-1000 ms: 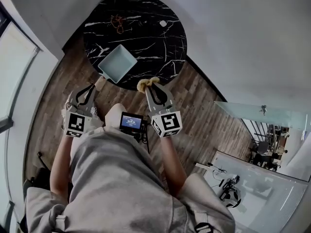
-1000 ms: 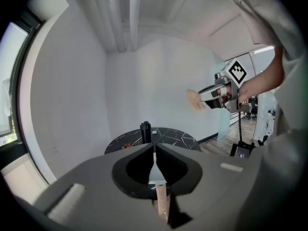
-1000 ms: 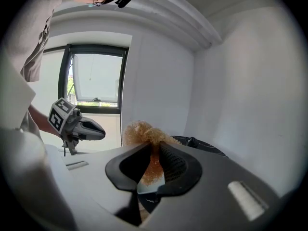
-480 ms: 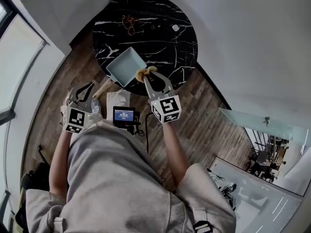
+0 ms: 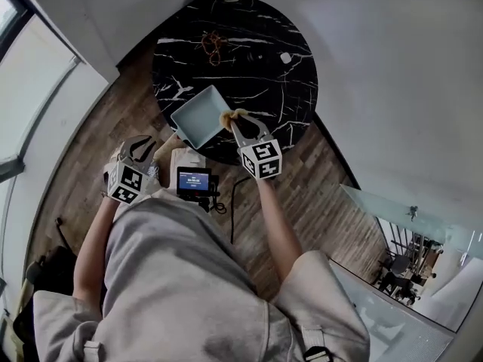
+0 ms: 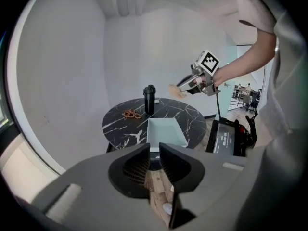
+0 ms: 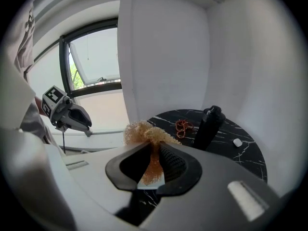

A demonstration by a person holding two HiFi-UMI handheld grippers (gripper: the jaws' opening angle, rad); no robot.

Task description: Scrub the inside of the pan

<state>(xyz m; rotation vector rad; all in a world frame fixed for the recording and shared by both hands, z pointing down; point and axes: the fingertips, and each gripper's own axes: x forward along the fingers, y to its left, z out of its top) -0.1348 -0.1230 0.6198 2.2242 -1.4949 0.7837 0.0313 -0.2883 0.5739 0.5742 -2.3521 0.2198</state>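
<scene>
The pan point(image 5: 198, 116) sits at the bench point(image 5: 256, 66) edge, its long axis running toward the left gripper point(image 5: 143, 145), whose jaws are opening on nothing. Nearer, at the pan's right rim, the right gripper point(image 5: 237, 124) has its jaws clenched on the scrubber point(image 5: 229, 117).

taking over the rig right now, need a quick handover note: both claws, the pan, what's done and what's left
Left claw: jaws opening, nothing between them, held off the table's near edge and aimed at the pan.
Right claw: shut on the golden scrubber, raised over the pan's right side, not touching it.
Pan: upright near the front edge of the black marble table, handle toward the left claw, inside bare.
Done: scrubber gripped and positioned by the pan.
To do: probably steady the pan by its handle, lower the scrubber in, and scrub the inside.
</scene>
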